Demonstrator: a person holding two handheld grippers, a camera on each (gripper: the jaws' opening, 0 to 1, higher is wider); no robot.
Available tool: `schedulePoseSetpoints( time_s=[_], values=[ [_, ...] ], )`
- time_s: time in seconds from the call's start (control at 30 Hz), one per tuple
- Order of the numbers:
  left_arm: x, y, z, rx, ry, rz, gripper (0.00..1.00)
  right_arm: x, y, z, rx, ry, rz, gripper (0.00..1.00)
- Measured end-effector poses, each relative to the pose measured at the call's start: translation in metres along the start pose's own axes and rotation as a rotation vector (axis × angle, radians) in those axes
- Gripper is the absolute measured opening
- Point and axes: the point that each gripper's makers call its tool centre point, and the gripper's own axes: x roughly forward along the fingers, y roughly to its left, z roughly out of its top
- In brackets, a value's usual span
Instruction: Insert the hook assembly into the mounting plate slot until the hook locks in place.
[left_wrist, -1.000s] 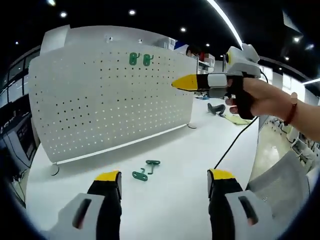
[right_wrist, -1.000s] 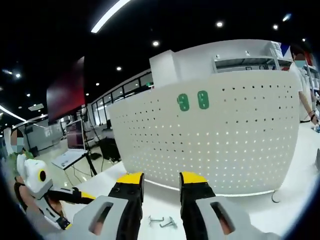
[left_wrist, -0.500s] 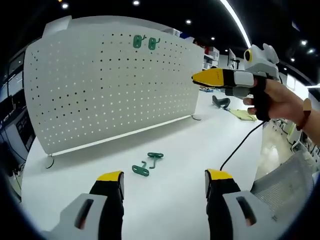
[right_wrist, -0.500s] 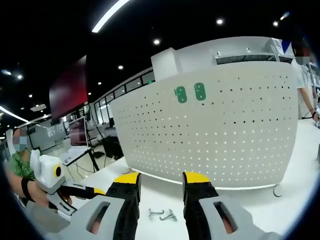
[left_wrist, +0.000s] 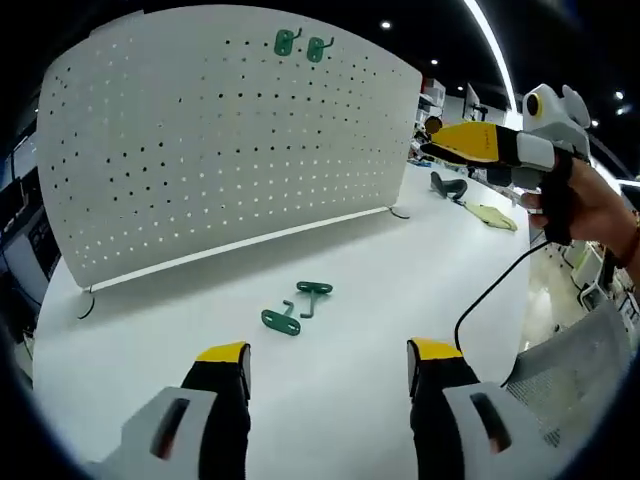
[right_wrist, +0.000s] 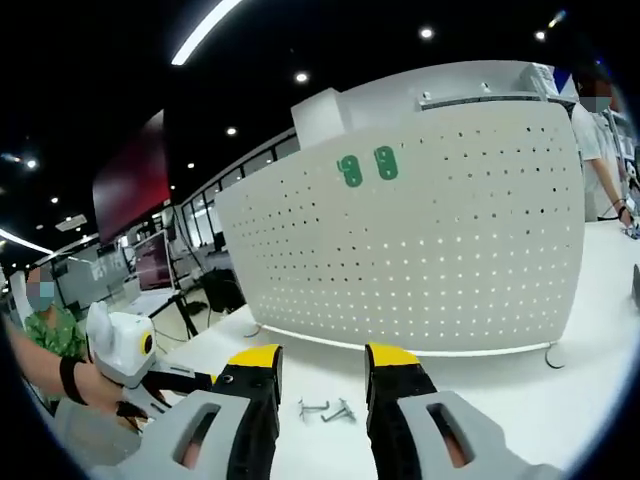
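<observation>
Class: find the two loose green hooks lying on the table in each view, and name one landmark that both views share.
Left gripper view: loose green hooks lie on the table at centre, above the jaws.
Right gripper view: they lie low, between the jaws.
Shared landmark: white pegboard carrying two mounted green hooks.

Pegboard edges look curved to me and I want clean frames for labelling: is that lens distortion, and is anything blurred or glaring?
Left gripper view: fisheye bows the pegboard, the loose green hooks stay sharp, and a ceiling strip light glares. Right gripper view: the same bowing on the pegboard, its holes glow with backlight, and the hooks on the table are small but in focus.
</observation>
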Motion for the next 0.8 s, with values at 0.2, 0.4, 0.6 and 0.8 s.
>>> schedulePoseSetpoints(
  time_s=[0.2, 0.4, 0.6, 0.8],
  values=[
    [0.01, 0.005, -0.002, -0.021, 0.022, 0.012, 0.63, -0.003, -0.007, -0.003, -0.007, -0.008, -0.027, 0.32],
    [0.017, 0.01, -0.005, -0.035, 0.041, 0.034, 0.61, -0.003, -0.008, -0.01, 0.002, 0.01, -0.024, 0.32],
    [0.026, 0.015, -0.007, -0.052, 0.062, 0.041, 0.56, -0.004, -0.008, -0.015, 0.023, 0.012, -0.027, 0.32],
    [0.037, 0.019, -0.013, -0.053, 0.087, 0.037, 0.48, -0.008, -0.011, -0.027, 0.044, 0.024, -0.042, 0.31]
  ],
)
